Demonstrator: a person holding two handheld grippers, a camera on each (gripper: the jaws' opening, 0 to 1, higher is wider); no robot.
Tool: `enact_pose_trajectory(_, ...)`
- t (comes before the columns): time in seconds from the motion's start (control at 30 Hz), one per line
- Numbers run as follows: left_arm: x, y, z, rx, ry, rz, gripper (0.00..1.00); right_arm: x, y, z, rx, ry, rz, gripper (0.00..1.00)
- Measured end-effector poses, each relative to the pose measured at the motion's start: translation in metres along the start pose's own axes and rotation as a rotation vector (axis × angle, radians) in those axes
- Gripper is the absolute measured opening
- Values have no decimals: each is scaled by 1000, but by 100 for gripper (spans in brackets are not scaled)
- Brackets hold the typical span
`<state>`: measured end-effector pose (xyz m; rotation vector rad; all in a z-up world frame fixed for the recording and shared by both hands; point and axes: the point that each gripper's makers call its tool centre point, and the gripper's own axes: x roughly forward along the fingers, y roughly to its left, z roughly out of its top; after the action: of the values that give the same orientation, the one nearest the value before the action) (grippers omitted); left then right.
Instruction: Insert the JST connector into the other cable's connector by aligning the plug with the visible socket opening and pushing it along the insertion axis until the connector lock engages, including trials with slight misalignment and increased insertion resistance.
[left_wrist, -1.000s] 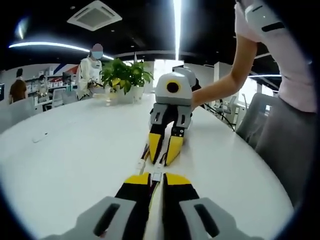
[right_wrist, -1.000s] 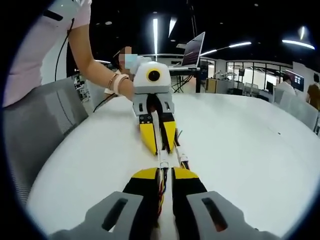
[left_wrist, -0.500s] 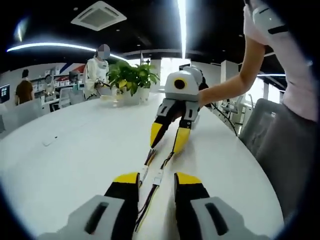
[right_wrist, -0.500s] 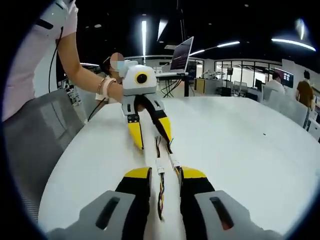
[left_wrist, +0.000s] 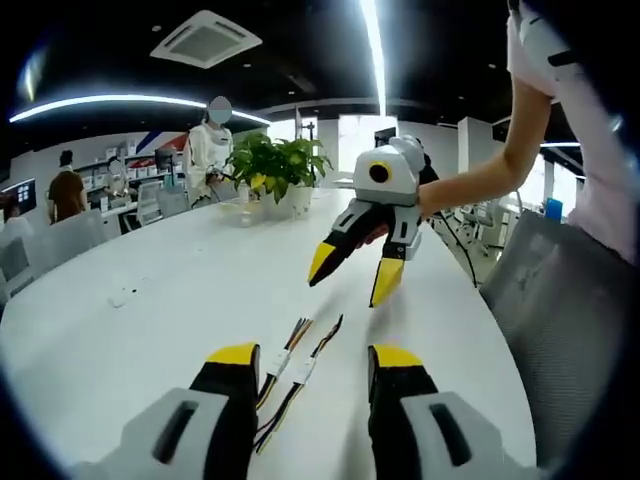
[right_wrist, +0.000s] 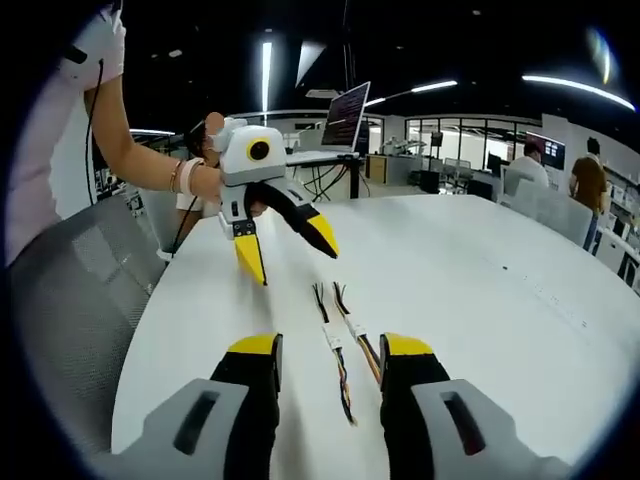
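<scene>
I count two cables (right_wrist: 343, 362) on my tabletop (right_wrist: 480, 300) — two grippers, one potted plant (left_wrist: 278, 165) — and one laptop (right_wrist: 345, 103).

Two short cables lie loose on the white surface (left_wrist: 150, 290), side by side and nearly parallel, nothing holding them. In the left gripper view, the left cable (left_wrist: 277, 365) runs from a fan of dark, bare wire ends through a small white connector body (left_wrist: 279, 361) and on into multicoloured leads. Just beside it, the right cable (left_wrist: 307, 362) lies the same way, its white connector (left_wrist: 303, 371) about level with the other's. The two connectors sit close together but apart, not mated. From the right gripper view, the same pair shows: one cable (right_wrist: 333, 345) with yellow and dark leads, the other (right_wrist: 355, 333) angled slightly away from it.
</scene>
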<state>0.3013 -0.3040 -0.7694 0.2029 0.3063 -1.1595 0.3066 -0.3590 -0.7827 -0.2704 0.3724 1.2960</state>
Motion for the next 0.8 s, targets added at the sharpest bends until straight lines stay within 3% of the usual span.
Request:
enact_pose_trajectory(0.1,-7,-2,-3,19,24,28,42,-4,6,-2,0,12,-22,39)
enact_pose_trajectory(0.17,-11,1,-11,53,82,59,42,-6,6,-4,13,27,-50,40)
enact_pose_trajectory(0.3,-20,5,-7,-13,75,136,45,-14,13,0,38,14,-98,41)
enact_pose_trajectory(0.4,-27,6,2,-5,55,193,40,-21,17,5,56,-9,-138,44)
enact_pose_trajectory(0.53,-36,9,11,-102,20,267,43,-28,20,12,97,-41,-198,48)
enact_pose_trajectory(0.67,-45,6,8,-129,29,317,41,-38,21,14,171,-86,-254,48)
enact_pose_trajectory(0.8,-51,3,7,-235,-17,368,46,-45,21,6,220,-74,-315,50)
